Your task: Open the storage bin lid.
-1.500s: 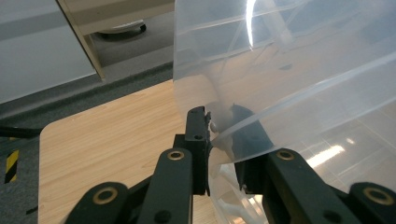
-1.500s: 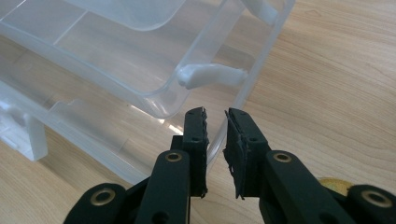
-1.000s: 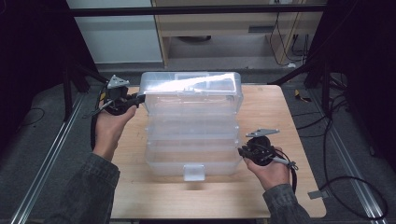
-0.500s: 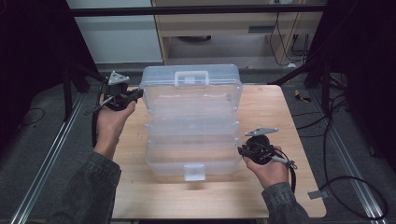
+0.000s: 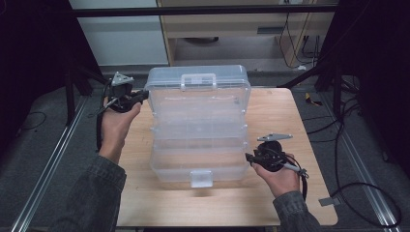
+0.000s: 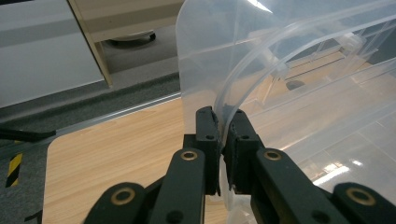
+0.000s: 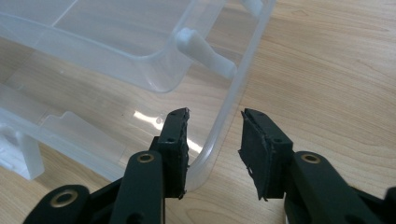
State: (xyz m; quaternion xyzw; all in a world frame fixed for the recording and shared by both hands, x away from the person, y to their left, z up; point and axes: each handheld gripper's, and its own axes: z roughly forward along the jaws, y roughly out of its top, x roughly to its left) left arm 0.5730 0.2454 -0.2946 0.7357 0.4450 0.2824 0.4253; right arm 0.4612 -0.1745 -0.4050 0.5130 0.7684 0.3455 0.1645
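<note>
A clear plastic tiered organiser box (image 5: 198, 145) sits mid-table, its trays stepped open. Its lid (image 5: 198, 89), with a carry handle (image 5: 198, 79), is tilted up at the far end. My left gripper (image 5: 143, 94) is at the lid's left edge. In the left gripper view the jaws (image 6: 223, 126) are shut on the lid's thin curved rim (image 6: 219, 88). My right gripper (image 5: 248, 157) is at the lower tray's right corner. In the right gripper view it (image 7: 215, 126) stands open, one jaw on each side of the tray's rim (image 7: 229, 102), with a gap showing.
The box rests on a wooden table (image 5: 285, 116), with a white latch tab (image 5: 200, 178) at its near edge. A cabinet (image 5: 222, 29) stands behind the table. Metal rails (image 5: 53, 159) and cables (image 5: 353, 145) lie on the floor at both sides.
The lid has swung up from nearly flat to steeply tilted, so its handle now shows. My left gripper rose with it. The right gripper stayed where it was.
</note>
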